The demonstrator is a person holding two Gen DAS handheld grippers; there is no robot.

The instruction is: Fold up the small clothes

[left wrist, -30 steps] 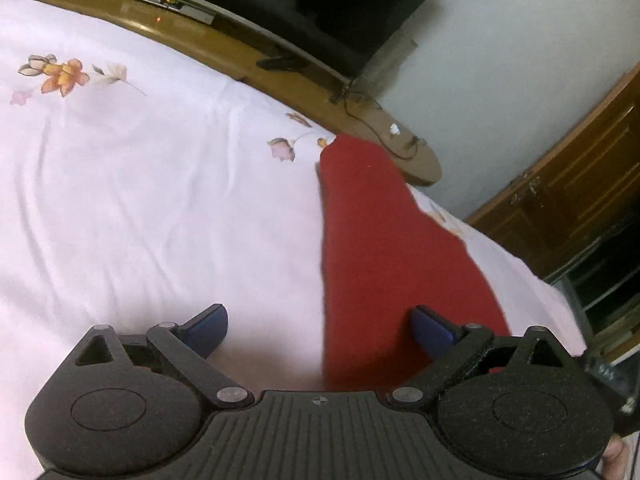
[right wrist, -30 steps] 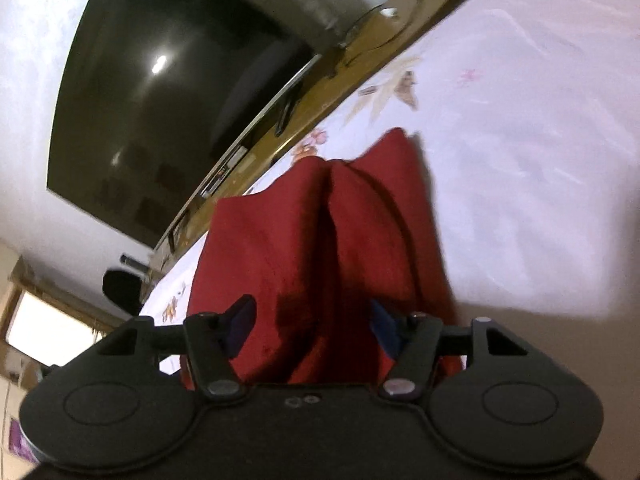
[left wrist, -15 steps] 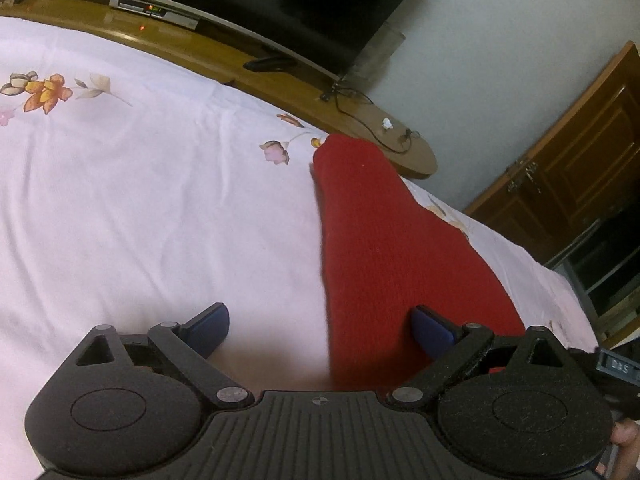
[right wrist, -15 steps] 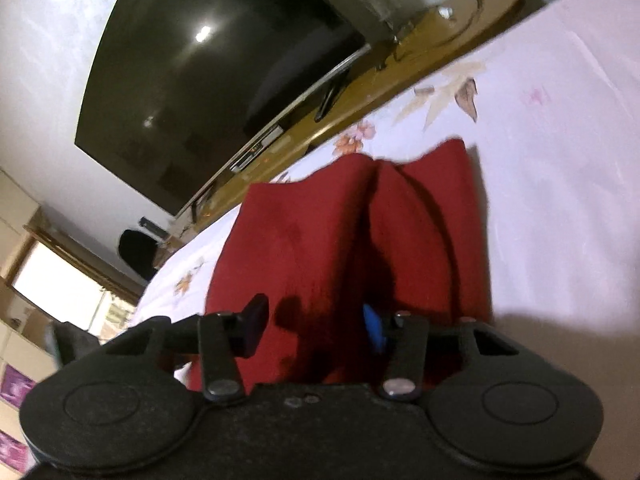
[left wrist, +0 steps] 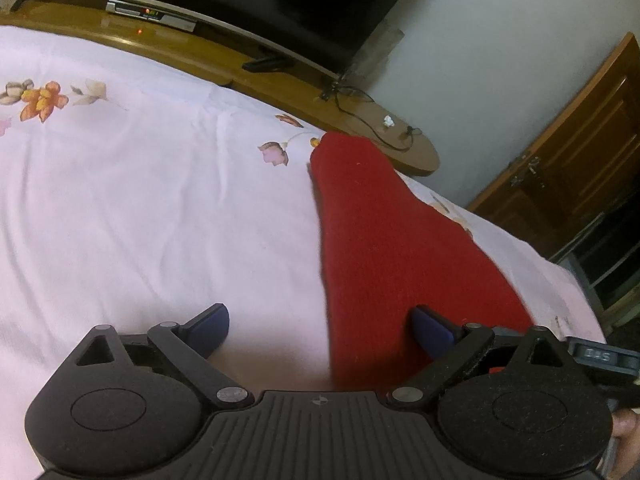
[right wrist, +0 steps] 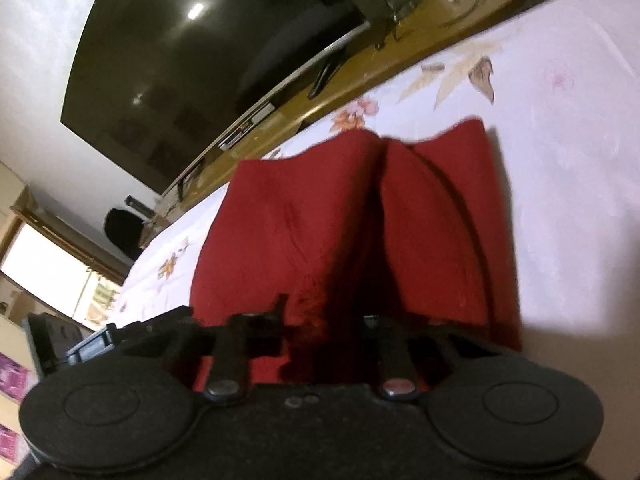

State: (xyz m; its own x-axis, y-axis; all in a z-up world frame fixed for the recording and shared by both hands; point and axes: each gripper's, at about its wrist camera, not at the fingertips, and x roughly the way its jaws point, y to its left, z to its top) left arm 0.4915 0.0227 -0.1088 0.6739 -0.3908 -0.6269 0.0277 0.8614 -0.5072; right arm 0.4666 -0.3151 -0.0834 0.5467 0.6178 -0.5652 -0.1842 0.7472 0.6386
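Two grippers, one red garment, fold barely begun

One red garment [left wrist: 396,240] lies long on the bed [left wrist: 140,208], its far end near the edge by the wooden shelf [left wrist: 280,84]. It looks laid out, with a ridge down its middle but no finished fold; most of the work seems left. The left gripper [left wrist: 320,324] hovers with jaws wide apart, the garment's near end between them, its side edge partway across the gap, apparently unpinched. The right gripper [right wrist: 320,320] is closing on the bunched near hem, cloth between its jaws; whether they pinch yet cannot be told.
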